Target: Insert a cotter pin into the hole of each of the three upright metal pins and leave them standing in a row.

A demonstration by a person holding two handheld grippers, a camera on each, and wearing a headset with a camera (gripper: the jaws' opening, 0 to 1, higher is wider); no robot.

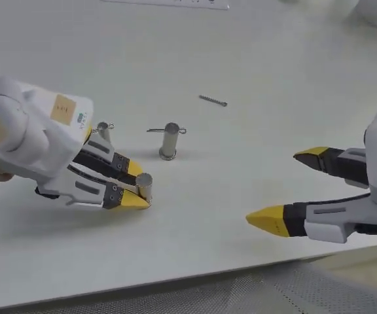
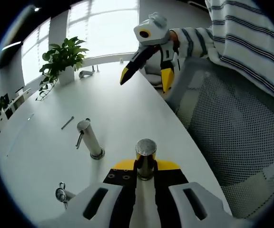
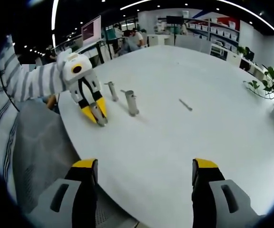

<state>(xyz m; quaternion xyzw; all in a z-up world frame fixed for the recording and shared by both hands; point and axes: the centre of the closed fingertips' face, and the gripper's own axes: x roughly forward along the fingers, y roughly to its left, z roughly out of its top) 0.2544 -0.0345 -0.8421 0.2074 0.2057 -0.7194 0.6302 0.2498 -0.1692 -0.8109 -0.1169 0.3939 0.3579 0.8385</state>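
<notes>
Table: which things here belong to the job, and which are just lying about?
Job: gripped pin, middle pin, far pin, loose cotter pin, left hand-held gripper, right hand-held gripper.
Lying about: potted plant, mesh chair.

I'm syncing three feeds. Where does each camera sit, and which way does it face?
Head view: from the headset, down at the table, left gripper and right gripper.
Left gripper view: faces the right gripper and striped sleeve; own jaws clamp a metal pin.
Right gripper view: faces back at the left gripper; own jaws apart.
Both share the loose cotter pin.
</notes>
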